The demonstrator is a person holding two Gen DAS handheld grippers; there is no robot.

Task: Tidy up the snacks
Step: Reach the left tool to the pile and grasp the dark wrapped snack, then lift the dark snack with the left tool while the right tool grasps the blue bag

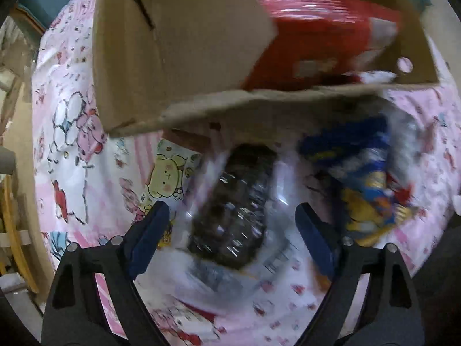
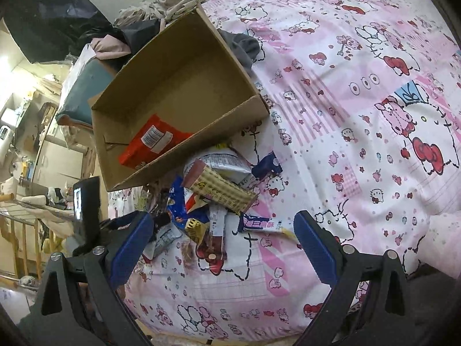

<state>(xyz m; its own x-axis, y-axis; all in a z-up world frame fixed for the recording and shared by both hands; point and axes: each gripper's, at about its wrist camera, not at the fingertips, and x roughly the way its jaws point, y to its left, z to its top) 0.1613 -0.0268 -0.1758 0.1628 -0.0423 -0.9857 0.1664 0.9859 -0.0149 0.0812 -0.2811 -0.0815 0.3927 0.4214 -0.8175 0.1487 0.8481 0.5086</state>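
Left gripper point(image 1: 230, 225): jaws spread, straddling clear-wrapped dark snack point(image 1: 233, 210) on bedsheet point(image 1: 72, 144), just before cardboard box point(image 1: 126, 66). Judged light, crinkly, slippery; pinch across packet's narrow middle. Right gripper point(image 2: 223, 230): spread, empty, above snack pile point(image 2: 213, 199).

left wrist view straight down, close over the snack pile point(image 1: 230, 201), right wrist view slanting down from farther back, both sharing the cardboard box point(image 2: 178, 86)

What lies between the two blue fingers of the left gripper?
In the left wrist view, a dark snack in a clear wrapper lies between the open left gripper's fingers, on the pink printed bedsheet.
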